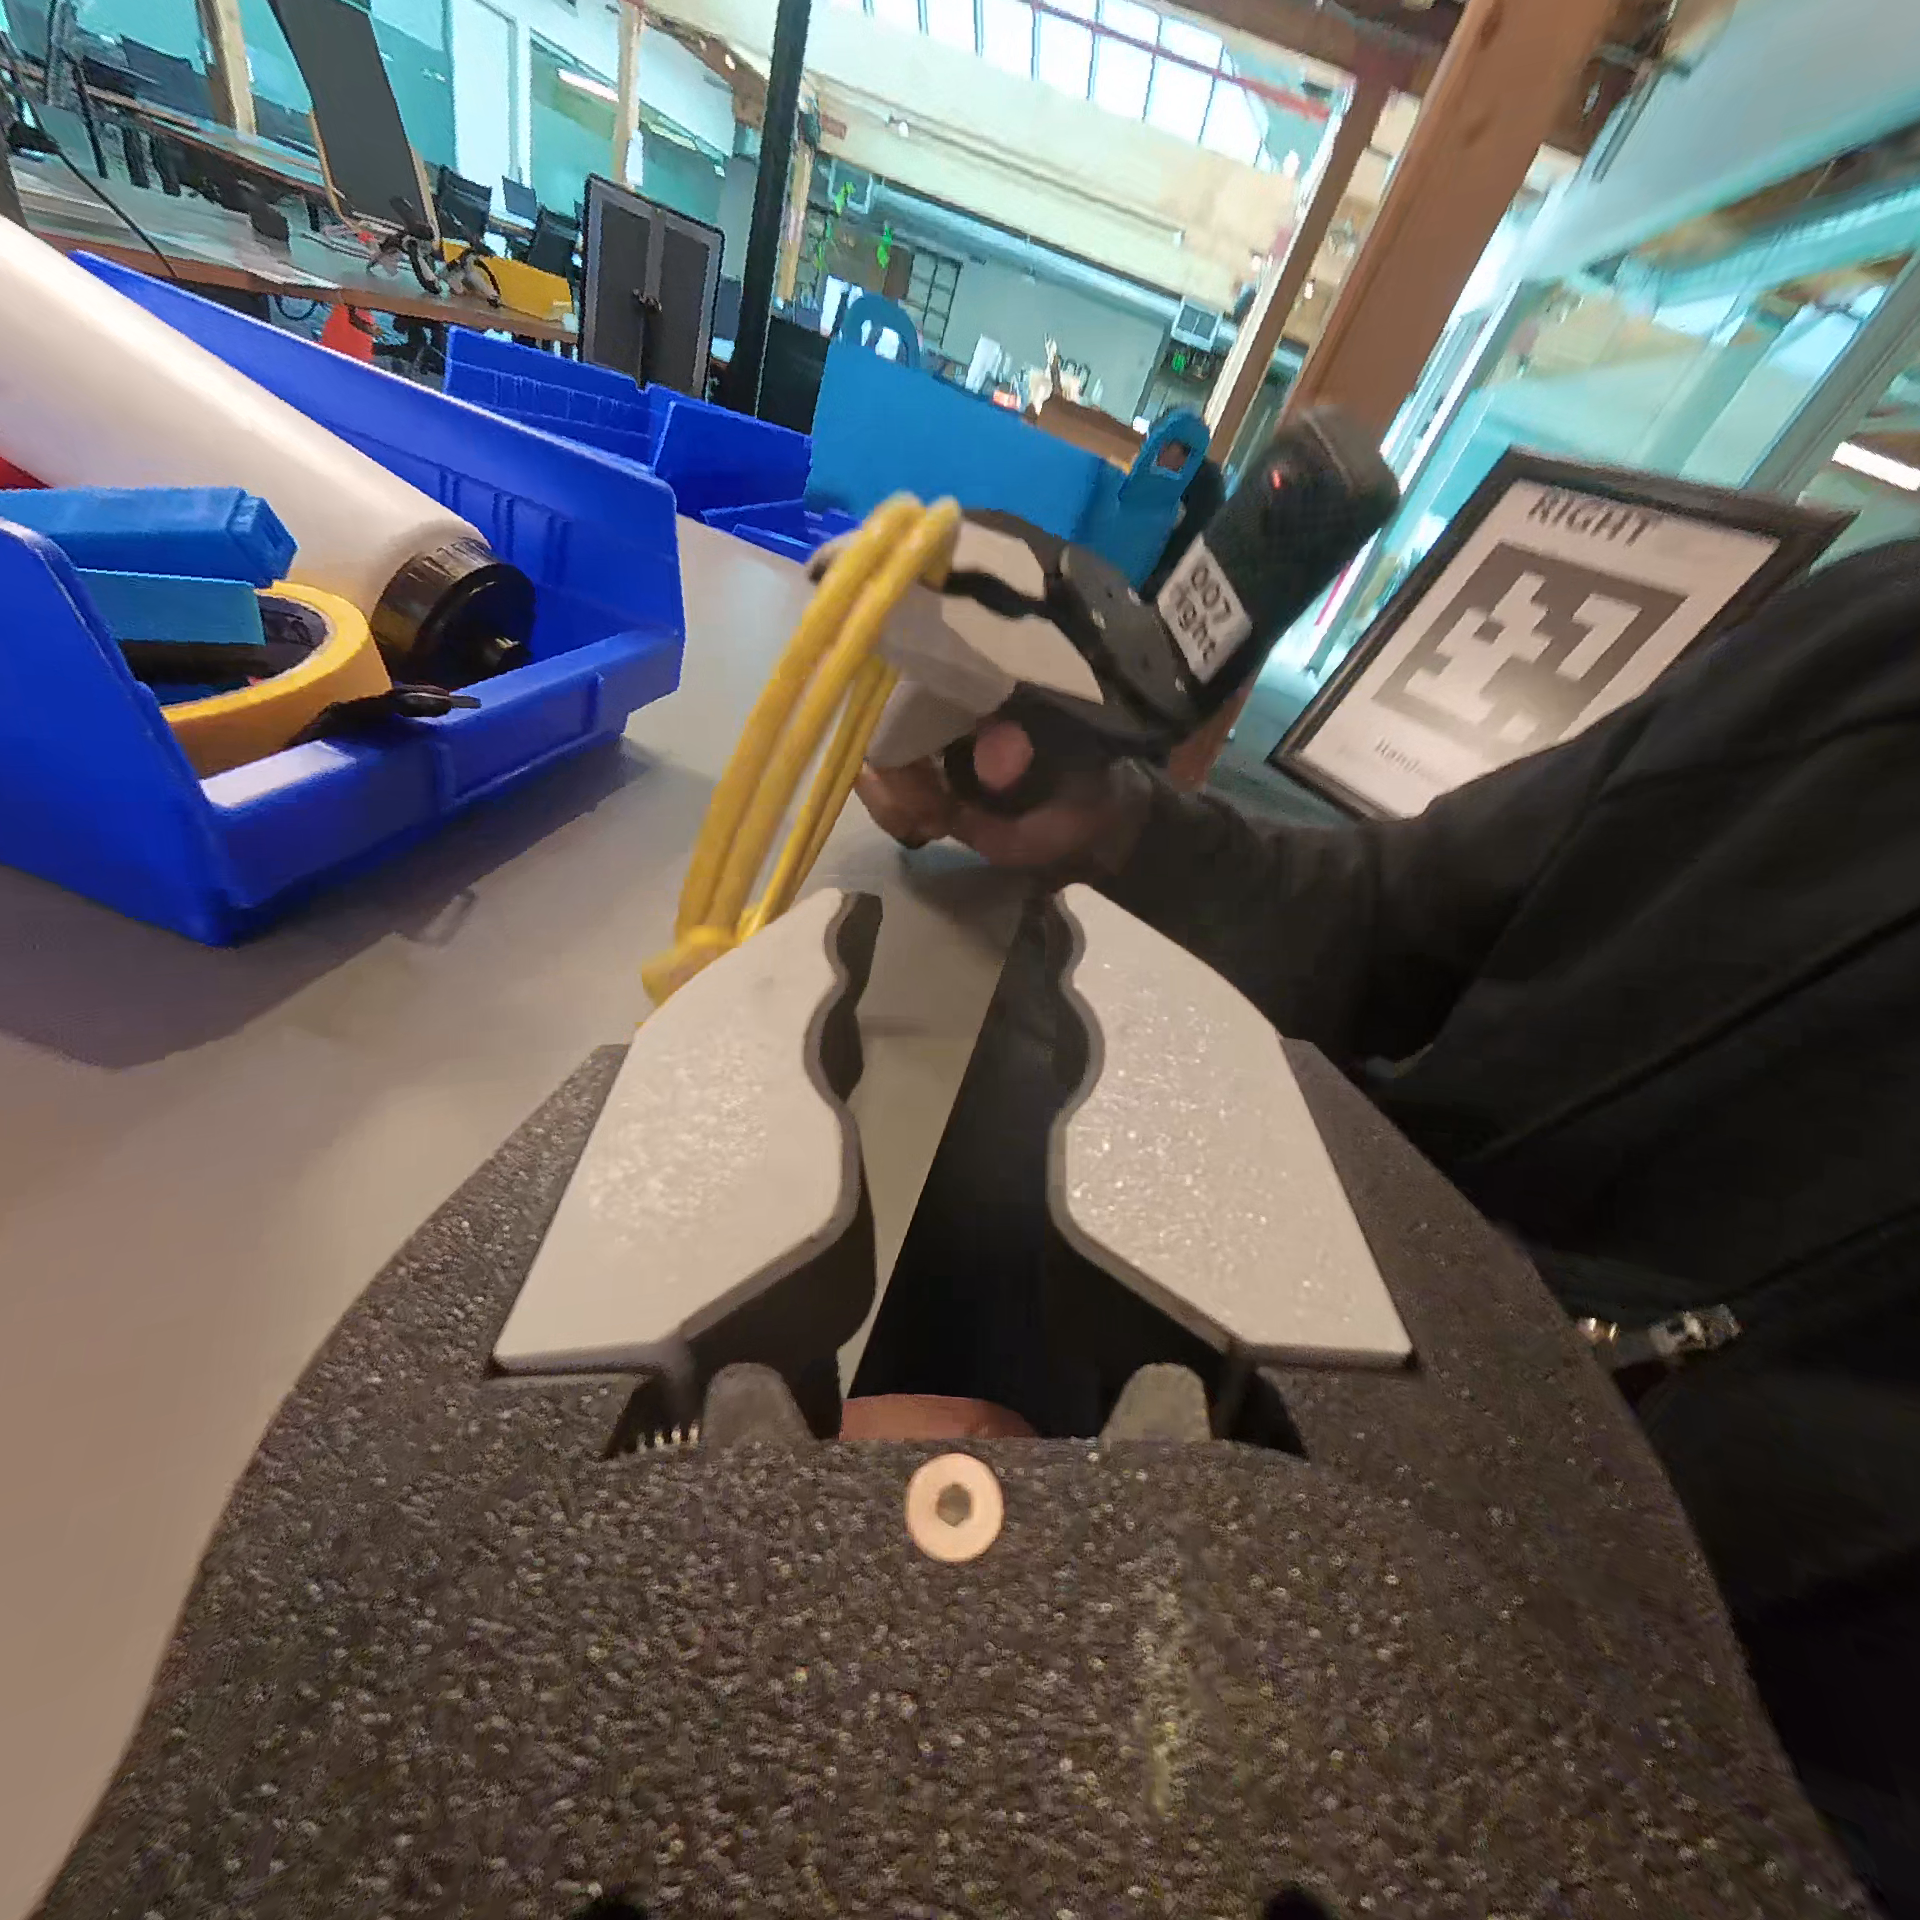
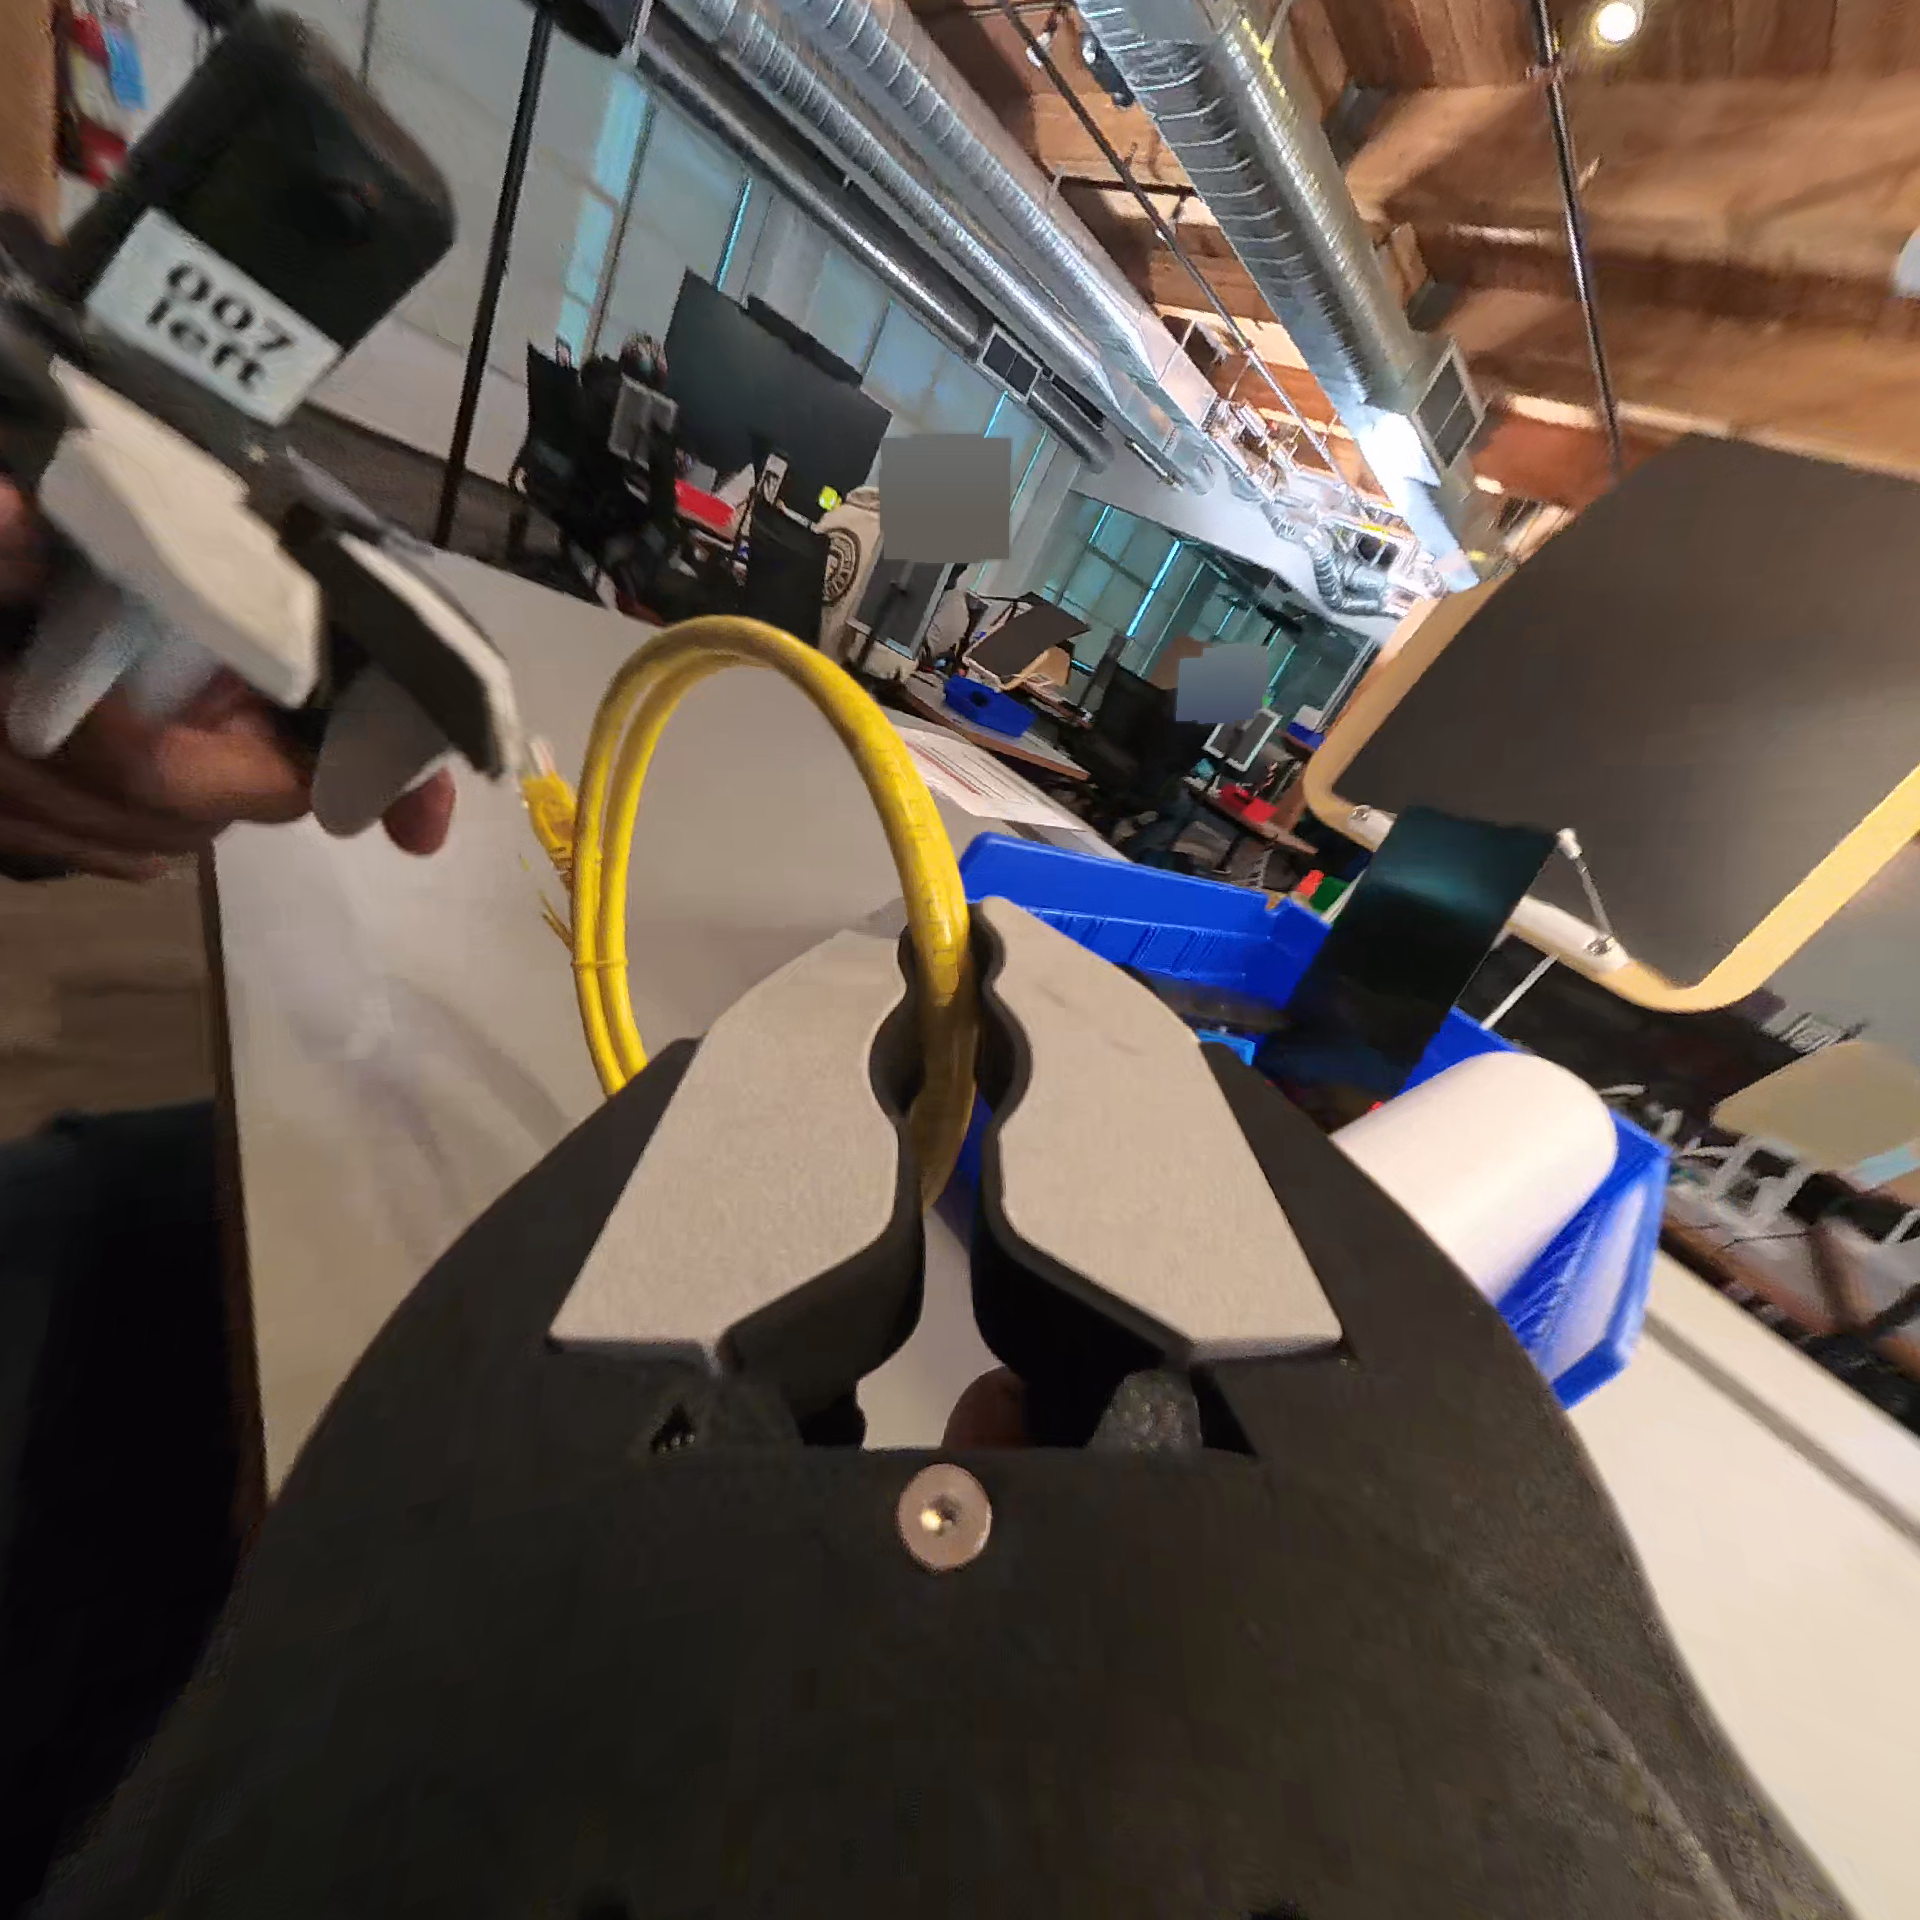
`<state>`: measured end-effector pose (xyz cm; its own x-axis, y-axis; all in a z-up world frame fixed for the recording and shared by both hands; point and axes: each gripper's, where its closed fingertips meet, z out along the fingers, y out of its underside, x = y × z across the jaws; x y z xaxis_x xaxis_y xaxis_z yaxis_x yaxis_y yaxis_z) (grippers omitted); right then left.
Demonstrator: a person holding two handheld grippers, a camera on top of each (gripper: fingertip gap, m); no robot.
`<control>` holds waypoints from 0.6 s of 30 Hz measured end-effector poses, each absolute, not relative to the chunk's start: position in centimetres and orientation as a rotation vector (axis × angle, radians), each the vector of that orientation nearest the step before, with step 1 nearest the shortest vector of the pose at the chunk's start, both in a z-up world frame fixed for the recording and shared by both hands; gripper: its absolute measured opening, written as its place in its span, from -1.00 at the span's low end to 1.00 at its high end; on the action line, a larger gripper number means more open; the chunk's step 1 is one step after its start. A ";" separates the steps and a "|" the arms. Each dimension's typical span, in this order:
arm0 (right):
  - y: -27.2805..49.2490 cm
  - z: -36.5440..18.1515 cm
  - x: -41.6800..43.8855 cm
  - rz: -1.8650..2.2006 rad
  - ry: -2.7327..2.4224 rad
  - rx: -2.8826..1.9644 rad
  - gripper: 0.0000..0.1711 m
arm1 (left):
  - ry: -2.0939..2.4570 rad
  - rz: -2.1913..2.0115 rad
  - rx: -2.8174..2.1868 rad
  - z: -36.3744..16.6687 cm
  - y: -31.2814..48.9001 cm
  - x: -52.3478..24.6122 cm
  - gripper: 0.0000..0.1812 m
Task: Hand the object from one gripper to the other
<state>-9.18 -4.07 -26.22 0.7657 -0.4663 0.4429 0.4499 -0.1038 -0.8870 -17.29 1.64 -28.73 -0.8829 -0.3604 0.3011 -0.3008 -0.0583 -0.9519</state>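
A coiled yellow cable (image 1: 790, 727) hangs above the grey table (image 1: 208, 1143). My right gripper (image 2: 940, 925) is shut on the coil's strands (image 2: 904, 790); in the left wrist view it (image 1: 914, 582) holds the top of the coil. My left gripper (image 1: 951, 904) is open and empty, with its fingertips right beside the coil's lower tied end. In the right wrist view the left gripper (image 2: 400, 717) sits at upper left, jaws apart, with one fingertip close to the cable's connector end (image 2: 545, 800). I cannot tell if it touches.
A blue bin (image 1: 416, 748) on the left holds a white roll (image 1: 208, 416), a yellow tape roll (image 1: 301, 665) and a blue block. More blue bins stand behind it. A framed marker sign (image 1: 1538, 623) leans at the right. A person's dark sleeve (image 1: 1558, 883) crosses the right side. Tip to tip, the grippers are about 11 cm apart.
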 end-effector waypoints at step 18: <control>-4.6 -24.8 -10.3 -0.139 0.179 -1.350 -0.96 | 2.209 -1.866 -0.766 -31.5 -2.4 -15.9 -0.50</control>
<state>-10.26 -4.56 -24.76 0.9781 -0.2028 -0.0477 -0.0032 0.2142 -0.9768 -15.93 -2.38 -31.54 -0.8582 -0.4697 0.2069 -0.2825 0.0959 -0.9544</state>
